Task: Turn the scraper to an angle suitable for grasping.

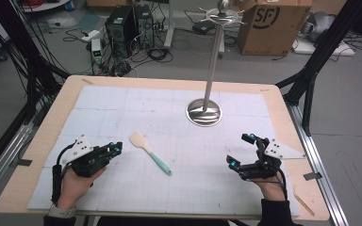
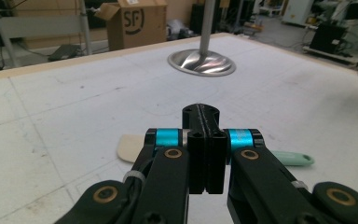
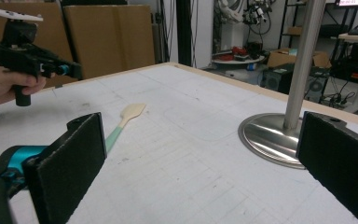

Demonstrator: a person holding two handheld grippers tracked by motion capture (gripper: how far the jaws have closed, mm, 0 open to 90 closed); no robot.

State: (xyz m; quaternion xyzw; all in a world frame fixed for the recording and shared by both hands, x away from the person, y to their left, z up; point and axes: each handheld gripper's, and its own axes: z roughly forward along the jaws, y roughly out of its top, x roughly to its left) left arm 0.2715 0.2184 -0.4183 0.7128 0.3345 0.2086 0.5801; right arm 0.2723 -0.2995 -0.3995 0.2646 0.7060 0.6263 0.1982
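spatula (image 1: 149,151): cream blade, mint-green handle, flat on white mat (image 1: 122,108), between both grippers
left gripper (image 1: 115,149): jaws pressed together, empty, just beside blade
right gripper (image 1: 242,150): jaws spread wide, empty

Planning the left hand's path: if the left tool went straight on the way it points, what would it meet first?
Probably the spatula: the left tool, jaws shut, points just over it. Beyond stands the metal stand base. Depth is hard to judge.
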